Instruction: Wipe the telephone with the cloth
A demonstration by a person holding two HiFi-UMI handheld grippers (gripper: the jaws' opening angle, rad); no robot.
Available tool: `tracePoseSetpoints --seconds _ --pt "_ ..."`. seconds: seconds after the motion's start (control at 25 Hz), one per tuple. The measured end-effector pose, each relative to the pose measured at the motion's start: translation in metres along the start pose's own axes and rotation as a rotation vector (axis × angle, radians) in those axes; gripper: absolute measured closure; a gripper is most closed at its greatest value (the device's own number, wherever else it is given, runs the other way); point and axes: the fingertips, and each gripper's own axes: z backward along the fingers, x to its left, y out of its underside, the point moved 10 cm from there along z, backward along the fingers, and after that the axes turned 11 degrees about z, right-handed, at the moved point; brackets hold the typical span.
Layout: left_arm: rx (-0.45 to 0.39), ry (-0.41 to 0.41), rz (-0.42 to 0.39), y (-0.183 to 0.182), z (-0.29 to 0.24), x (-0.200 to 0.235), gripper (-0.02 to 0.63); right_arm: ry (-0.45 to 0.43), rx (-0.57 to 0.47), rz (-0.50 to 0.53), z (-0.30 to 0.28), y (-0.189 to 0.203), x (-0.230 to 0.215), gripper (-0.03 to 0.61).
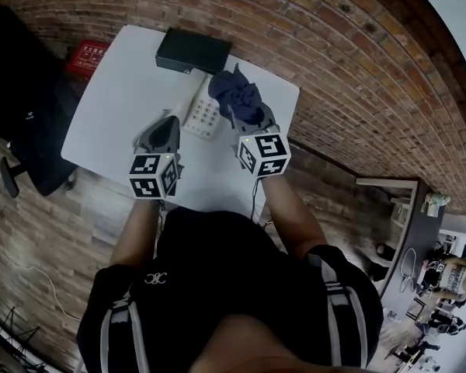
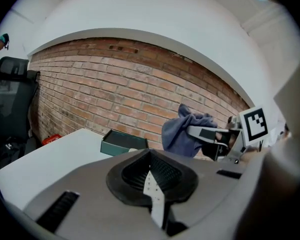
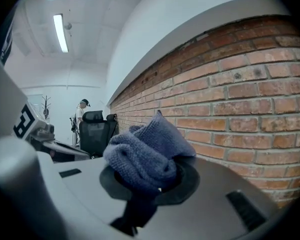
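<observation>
The right gripper (image 1: pixel 238 112) was held forward over the white worktop (image 1: pixel 116 99), its jaws clamped on the bunched blue cloth (image 3: pixel 145 154). The cloth was held over the far end of the telephone (image 1: pixel 202 116); contact could not be judged. The left gripper (image 2: pixel 152 180) was held low, its jaws closed together on nothing, with the telephone just right of them. A dark box (image 1: pixel 193 50) was seen beyond both jaws.

telephone (image 1: pixel 201 117) half hidden by cloth (image 1: pixel 238 97)
</observation>
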Motion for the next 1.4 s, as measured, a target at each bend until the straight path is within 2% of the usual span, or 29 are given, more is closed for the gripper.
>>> tracePoseSetpoints --seconds 0.28,0.68,1.08,1.28,1.4 --pt "0.014 0.014 0.013 0.005 -0.009 0.005 0.621 0.012 0.098 -0.035 -0.054 0.026 -0.016 0.534" --pt "0.032 0.005 0.034 -0.003 -0.021 0.035 0.621 0.005 0.238 -0.054 -0.117 0.062 -0.016 0.534" --pt "0.043 -0.009 0.069 0.0 -0.028 0.056 0.621 0.017 0.377 -0.009 -0.153 0.095 -0.02 0.534" --pt "0.03 -0.014 0.093 0.001 -0.028 0.061 0.621 -0.047 0.498 0.025 -0.168 0.116 -0.02 0.534" --pt "0.02 -0.016 0.096 0.003 -0.023 0.061 0.621 -0.067 0.529 0.073 -0.167 0.123 -0.013 0.532"
